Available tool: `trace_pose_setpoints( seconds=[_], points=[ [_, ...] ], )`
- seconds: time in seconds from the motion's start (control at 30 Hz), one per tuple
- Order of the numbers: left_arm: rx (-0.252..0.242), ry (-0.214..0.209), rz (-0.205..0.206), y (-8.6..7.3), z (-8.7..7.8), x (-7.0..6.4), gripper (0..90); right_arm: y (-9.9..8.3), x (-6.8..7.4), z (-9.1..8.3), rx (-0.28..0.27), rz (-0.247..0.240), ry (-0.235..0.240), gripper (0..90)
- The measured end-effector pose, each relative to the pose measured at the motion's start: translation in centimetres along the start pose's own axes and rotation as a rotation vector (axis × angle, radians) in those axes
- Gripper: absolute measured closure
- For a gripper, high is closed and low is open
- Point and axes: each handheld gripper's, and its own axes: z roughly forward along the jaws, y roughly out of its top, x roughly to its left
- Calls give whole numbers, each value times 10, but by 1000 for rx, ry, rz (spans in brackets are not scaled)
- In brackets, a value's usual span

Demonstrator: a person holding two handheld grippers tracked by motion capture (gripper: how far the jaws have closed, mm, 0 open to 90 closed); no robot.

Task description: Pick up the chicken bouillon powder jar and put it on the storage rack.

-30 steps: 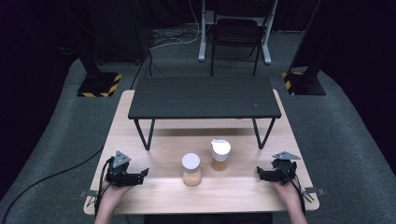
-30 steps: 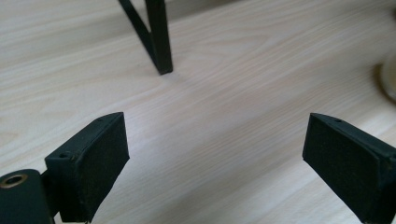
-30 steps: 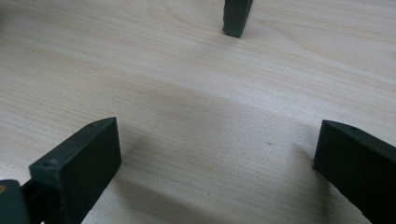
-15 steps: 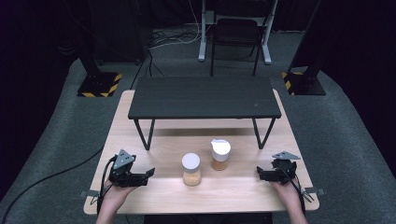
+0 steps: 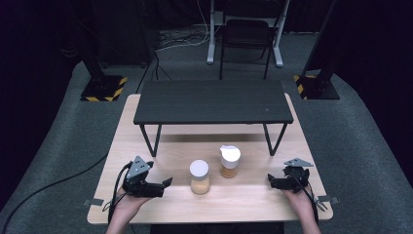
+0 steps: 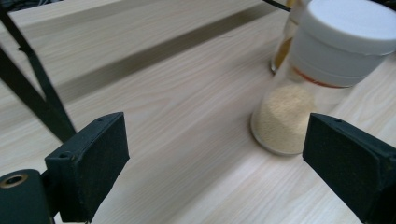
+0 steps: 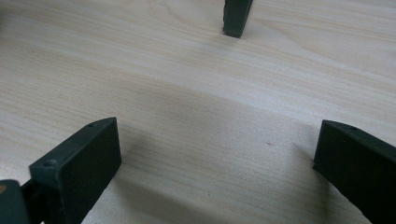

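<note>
Two clear jars stand near the middle of the wooden table (image 5: 243, 197). The nearer jar (image 5: 199, 176) has a flat white lid and pale granules inside; in the left gripper view this jar (image 6: 317, 88) is close ahead on the right. Behind and right of it stands a second jar (image 5: 229, 161) with a white lid and orange-brown contents. My left gripper (image 5: 164, 184) is open, low over the table left of the nearer jar, its jaws wide with nothing between them (image 6: 215, 158). My right gripper (image 5: 271, 181) is open over bare wood (image 7: 217, 154), right of both jars.
A low black shelf (image 5: 213, 101) on thin legs spans the far half of the table; one leg's foot (image 7: 236, 18) stands ahead of the right gripper. Beyond the table are a black chair (image 5: 246, 34) and stand bases on grey carpet. Cables trail from both grippers.
My left gripper has edged right toward the nearer jar. The right gripper and both jars have stayed put.
</note>
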Motion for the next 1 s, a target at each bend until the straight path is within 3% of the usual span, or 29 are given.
trace_pose_setpoints(
  seconds=[0.27, 0.7, 1.0],
  points=[
    [7, -47, 39, 8, 12, -11, 63, 0, 0, 0, 0, 0, 0, 0],
    [0, -119, 64, 20, 31, -23, 61, 0, 0, 0, 0, 0, 0, 0],
    [9, -128, 82, 24, 50, -36, 62, 0, 0, 0, 0, 0, 0, 0]
  ],
)
